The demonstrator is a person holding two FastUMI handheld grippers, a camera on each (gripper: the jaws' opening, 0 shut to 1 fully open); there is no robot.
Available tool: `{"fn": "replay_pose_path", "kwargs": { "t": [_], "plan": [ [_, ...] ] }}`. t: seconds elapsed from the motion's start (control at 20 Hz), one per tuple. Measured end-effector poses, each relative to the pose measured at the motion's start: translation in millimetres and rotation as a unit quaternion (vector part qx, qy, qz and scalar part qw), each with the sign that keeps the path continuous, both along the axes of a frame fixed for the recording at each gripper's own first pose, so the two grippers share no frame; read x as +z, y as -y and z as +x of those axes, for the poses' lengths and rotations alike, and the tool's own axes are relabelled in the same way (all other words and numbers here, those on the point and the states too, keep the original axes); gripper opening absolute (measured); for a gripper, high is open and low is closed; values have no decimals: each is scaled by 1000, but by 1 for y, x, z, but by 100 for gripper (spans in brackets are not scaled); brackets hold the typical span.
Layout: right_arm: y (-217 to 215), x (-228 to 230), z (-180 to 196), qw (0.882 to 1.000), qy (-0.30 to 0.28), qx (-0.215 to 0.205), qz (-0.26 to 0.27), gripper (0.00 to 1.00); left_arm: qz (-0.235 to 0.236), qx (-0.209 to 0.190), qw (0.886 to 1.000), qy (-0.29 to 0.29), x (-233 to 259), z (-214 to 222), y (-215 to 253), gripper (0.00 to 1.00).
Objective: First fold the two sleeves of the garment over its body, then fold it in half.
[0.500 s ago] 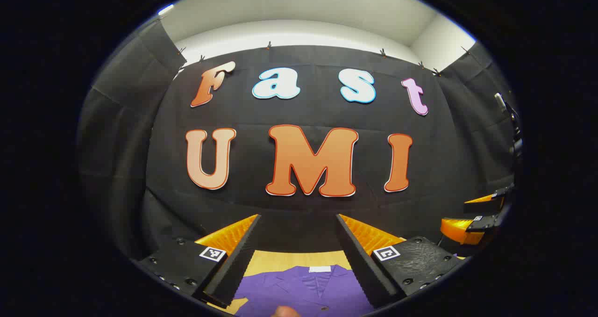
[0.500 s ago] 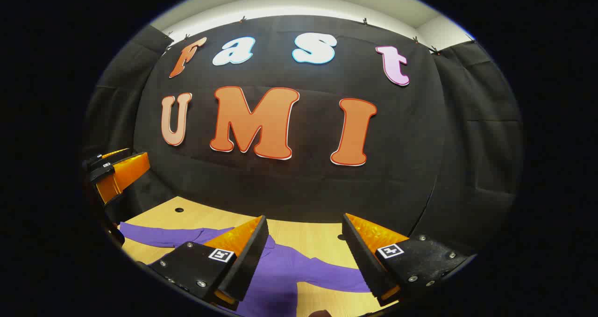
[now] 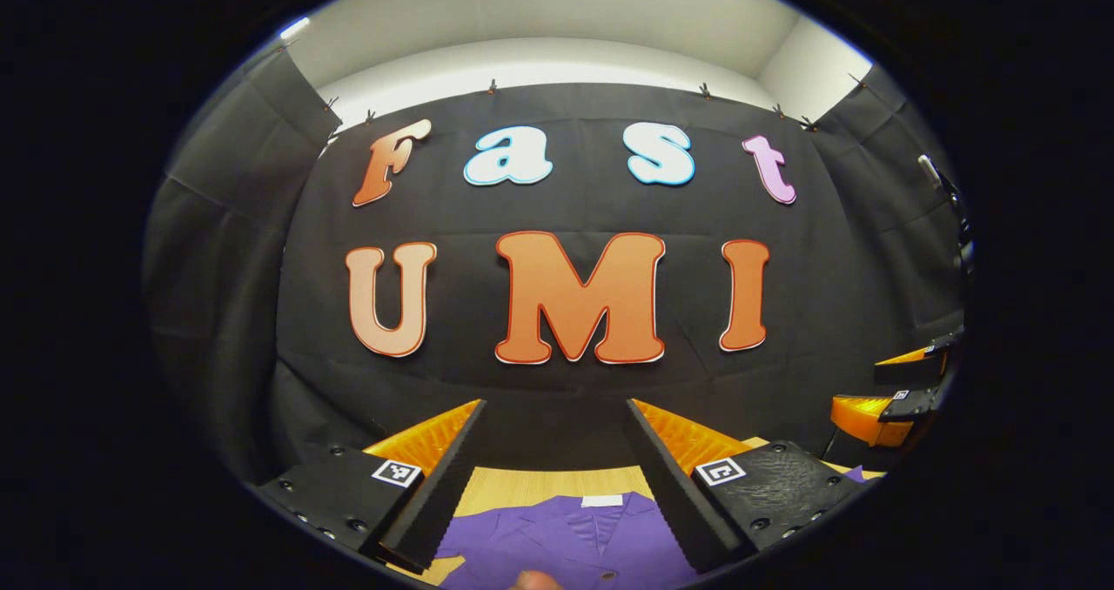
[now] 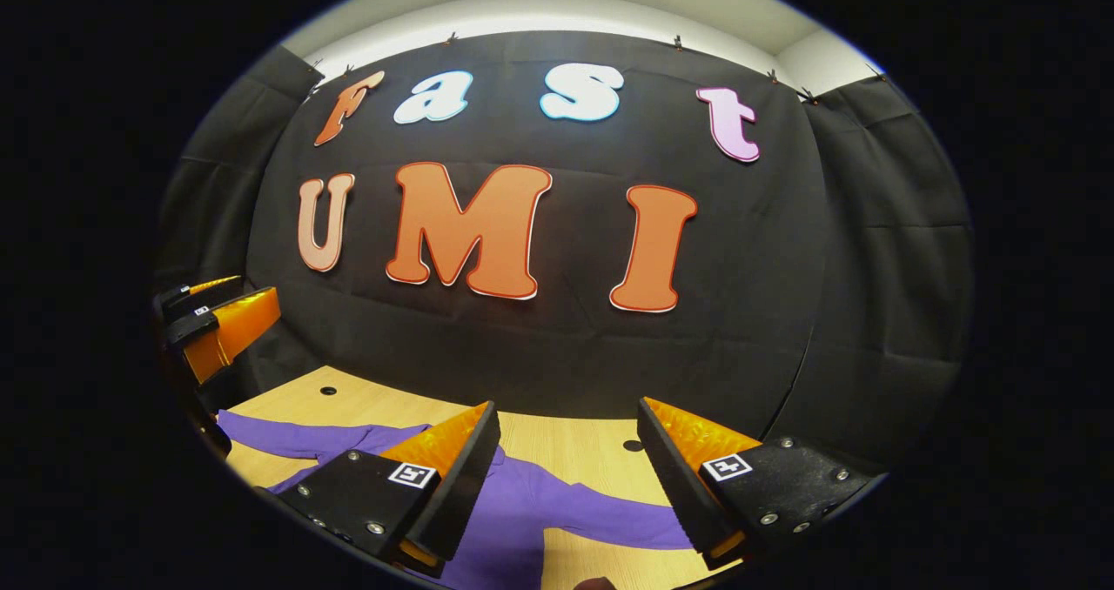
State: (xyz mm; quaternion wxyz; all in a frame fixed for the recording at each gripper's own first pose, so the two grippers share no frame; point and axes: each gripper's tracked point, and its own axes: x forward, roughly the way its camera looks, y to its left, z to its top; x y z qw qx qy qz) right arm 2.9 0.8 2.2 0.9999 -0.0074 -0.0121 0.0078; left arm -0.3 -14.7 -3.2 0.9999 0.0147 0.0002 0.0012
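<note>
My left gripper (image 3: 557, 416) is held jaws apart, empty, above the purple garment (image 3: 566, 542), whose collar points ahead toward the wall. My right gripper (image 4: 566, 420) is also spread, empty; one sleeve (image 4: 609, 516) stretches flat across the table (image 4: 574, 442) below.

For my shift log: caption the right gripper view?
Open right hand-held gripper above purple garment, sleeves spread on wooden table.
</note>
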Motion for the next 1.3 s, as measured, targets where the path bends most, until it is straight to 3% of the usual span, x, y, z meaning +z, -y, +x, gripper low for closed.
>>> {"fn": "replay_pose_path", "kwargs": {
  "t": [0.25, 0.45, 1.15, 1.3],
  "plan": [
    [-22, -4, 1, 1000, -2, 23, 7, 95, 11, -1, 1000, -9, -7, -1, 1, 99],
    [-7, -24, 4, 1000, -29, 3, 6, 95, 27, -7, 1000, -7, -4, -6, 4, 97],
    [130, -81, 7, 986, -110, -126, 0, 95, 45, -3, 999, -25, -13, -19, 14, 99],
    [153, -105, 13, 981, -138, -140, 1, 95, 50, -2, 998, -31, -15, -20, 19, 95]
  ]
}}
